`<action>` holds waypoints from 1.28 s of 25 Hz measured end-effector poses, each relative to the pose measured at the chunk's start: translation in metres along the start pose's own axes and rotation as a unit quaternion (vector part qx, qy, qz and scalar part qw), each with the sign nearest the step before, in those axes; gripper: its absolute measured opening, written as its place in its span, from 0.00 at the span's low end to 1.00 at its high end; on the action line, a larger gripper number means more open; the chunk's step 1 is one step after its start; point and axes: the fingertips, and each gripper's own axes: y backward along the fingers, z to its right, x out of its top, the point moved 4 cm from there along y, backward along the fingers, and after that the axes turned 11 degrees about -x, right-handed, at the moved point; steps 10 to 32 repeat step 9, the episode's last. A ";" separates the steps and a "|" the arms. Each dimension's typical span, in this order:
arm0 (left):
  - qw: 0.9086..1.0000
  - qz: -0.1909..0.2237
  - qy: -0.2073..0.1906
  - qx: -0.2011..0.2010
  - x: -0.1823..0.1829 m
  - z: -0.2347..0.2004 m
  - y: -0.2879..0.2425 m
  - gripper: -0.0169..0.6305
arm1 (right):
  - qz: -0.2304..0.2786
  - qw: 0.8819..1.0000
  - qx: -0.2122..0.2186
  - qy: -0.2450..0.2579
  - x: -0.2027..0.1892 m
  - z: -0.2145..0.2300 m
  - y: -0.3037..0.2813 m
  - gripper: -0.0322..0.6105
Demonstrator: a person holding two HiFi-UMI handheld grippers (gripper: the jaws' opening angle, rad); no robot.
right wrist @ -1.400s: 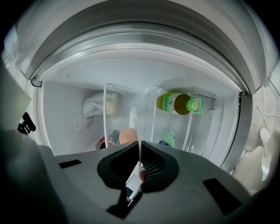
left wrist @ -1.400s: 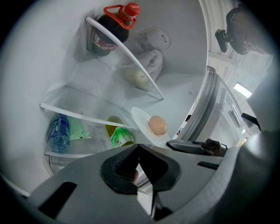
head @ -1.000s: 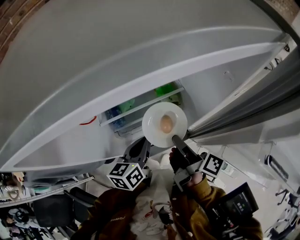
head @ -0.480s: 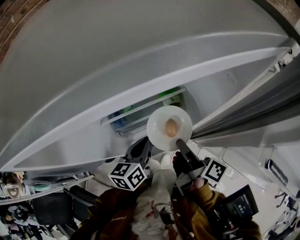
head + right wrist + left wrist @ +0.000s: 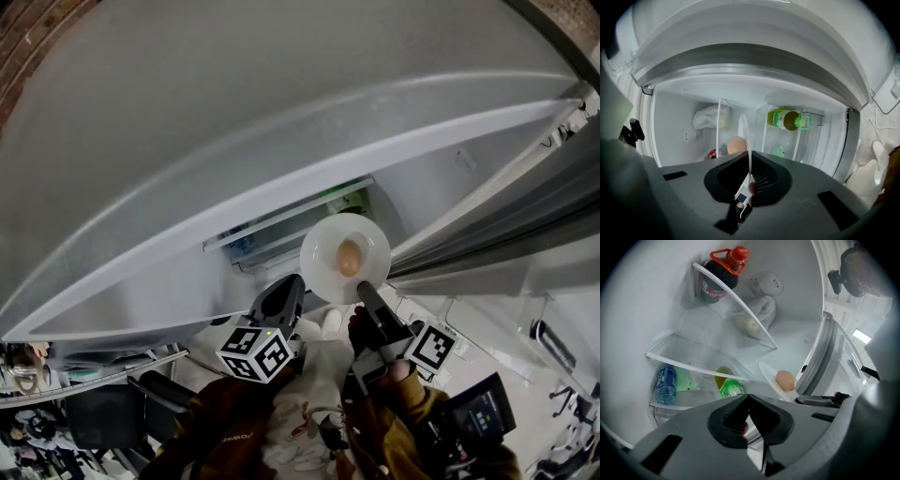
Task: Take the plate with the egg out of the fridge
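A white plate (image 5: 330, 246) carries a brown egg (image 5: 349, 257) and hangs in front of the open fridge's shelves. My right gripper (image 5: 362, 289) is shut on the plate's near rim. In the right gripper view the plate (image 5: 743, 129) stands edge-on, running into the right gripper (image 5: 750, 163), and the egg (image 5: 735, 145) peeks out to its left. My left gripper (image 5: 289, 286) hovers just left of the plate, not touching it. In the left gripper view the left gripper (image 5: 747, 397) is shut on nothing, with the plate (image 5: 768, 375) and egg (image 5: 785, 380) to its right.
Inside the fridge are glass shelves (image 5: 698, 365), a dark bottle with a red cap (image 5: 723, 275), a white bag (image 5: 761, 310), a blue water bottle (image 5: 665, 383) and a green bottle (image 5: 731, 388). A yellow bottle with a green cap (image 5: 790, 119) lies further in. The door frame (image 5: 820, 362) stands right of the plate.
The plate with the egg has moved right and slightly down, away from the shelves, carried by the right gripper. The left gripper has barely shifted.
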 end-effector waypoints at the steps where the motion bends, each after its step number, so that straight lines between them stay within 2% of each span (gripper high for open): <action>1: 1.000 -0.001 0.000 -0.001 0.000 0.000 0.001 0.04 | 0.001 1.000 0.000 -0.001 -0.001 0.000 0.001 0.08; 32: 1.000 -0.004 -0.001 -0.009 -0.006 0.005 0.004 0.04 | 0.004 1.000 -0.002 -0.011 -0.007 0.005 0.008 0.08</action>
